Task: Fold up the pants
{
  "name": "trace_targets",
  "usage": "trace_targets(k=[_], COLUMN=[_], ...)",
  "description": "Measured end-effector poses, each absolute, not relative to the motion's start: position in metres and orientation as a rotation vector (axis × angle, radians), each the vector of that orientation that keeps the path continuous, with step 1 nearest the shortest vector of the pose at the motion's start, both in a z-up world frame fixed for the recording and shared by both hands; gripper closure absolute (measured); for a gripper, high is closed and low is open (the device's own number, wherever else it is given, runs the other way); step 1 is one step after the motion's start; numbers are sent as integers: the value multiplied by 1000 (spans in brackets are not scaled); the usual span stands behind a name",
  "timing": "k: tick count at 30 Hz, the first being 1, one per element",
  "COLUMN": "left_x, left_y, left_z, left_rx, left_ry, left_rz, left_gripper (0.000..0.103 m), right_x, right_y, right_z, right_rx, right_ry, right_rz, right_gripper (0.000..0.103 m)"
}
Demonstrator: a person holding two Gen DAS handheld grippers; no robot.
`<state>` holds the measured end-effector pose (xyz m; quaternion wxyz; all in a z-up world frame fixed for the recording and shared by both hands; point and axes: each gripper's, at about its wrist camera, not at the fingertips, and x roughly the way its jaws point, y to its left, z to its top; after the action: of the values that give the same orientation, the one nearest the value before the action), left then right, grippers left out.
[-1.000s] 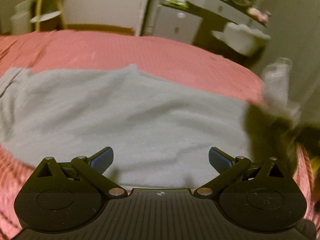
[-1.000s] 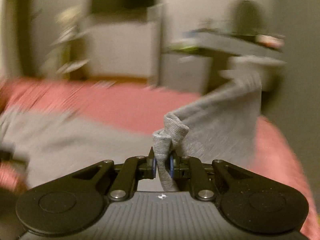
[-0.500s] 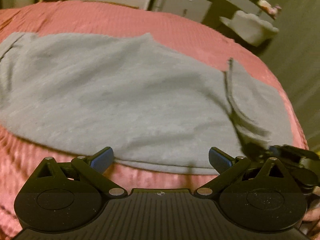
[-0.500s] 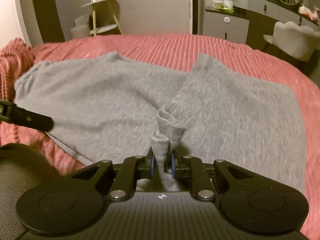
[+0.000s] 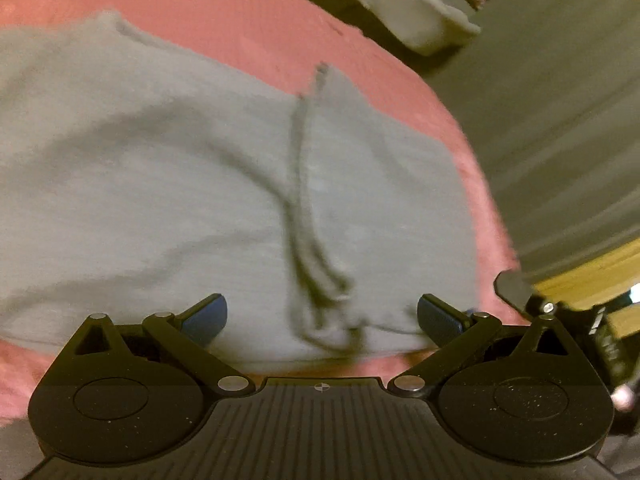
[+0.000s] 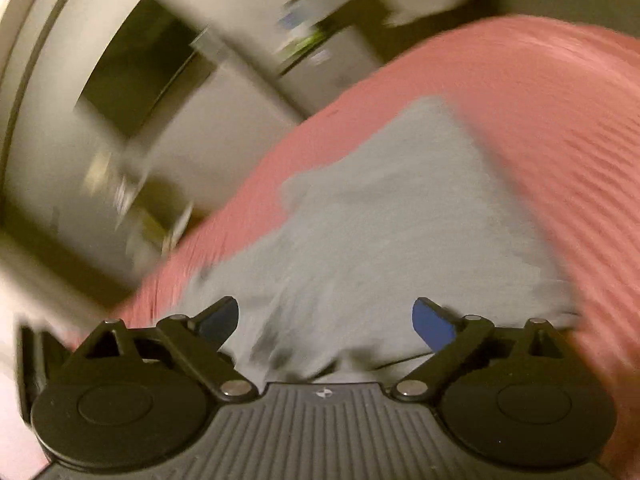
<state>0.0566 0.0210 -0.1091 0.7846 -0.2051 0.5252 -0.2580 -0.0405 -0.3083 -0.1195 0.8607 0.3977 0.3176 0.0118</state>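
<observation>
**Both grippers released over the pants**

The pants (image 5: 200,184) lie on the bed (image 5: 248,20), one flap doubled over near its edge. The left gripper (image 5: 322,316) and right gripper (image 6: 326,320) both gape, empty. Risk: the loose flap slides off, unpinned.

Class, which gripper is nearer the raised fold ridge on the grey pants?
Left. The left gripper hangs open right before the ridge; the right gripper, also open, sits at the pants' edge.
</observation>
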Motion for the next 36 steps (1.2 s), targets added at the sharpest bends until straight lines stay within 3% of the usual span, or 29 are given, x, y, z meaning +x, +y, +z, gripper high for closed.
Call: trace_targets(k=[7, 10, 14, 15, 17, 21, 22, 26, 36], left_x=[74, 74, 77, 78, 81, 87, 89, 85, 66], left_y=[3, 4, -4, -7, -14, -25, -25, -16, 3], left_z=[-133, -132, -131, -133, -137, -147, -151, -144, -108], left_rx=[-534, -552, -575, -570, -548, -524, -532, -564, -611], left_ry=[1221, 1220, 1233, 1233, 1237, 1275, 1284, 1242, 1066], left_rz=[-591, -575, -598, -604, -615, -625, -626, -664, -725], left_gripper=[3, 17, 25, 29, 50, 70, 79, 85, 87], right_x=[-60, -58, -57, -58, -65, -72, -71, -60, -33], right_y=[-336, -335, -341, -343, -349, -348, -345, -321, -291], right_z=[-142, -147, -153, -155, -156, -161, -161, -159, -174], right_rx=[998, 1024, 1080, 1102, 1147, 1236, 1258, 1241, 1405], right_ry=[630, 630, 623, 617, 608, 621, 637, 690, 619], right_rz=[-16, 0, 7, 9, 9, 25, 51, 142, 199], right_gripper=[7, 7, 7, 7, 7, 7, 7, 7, 5])
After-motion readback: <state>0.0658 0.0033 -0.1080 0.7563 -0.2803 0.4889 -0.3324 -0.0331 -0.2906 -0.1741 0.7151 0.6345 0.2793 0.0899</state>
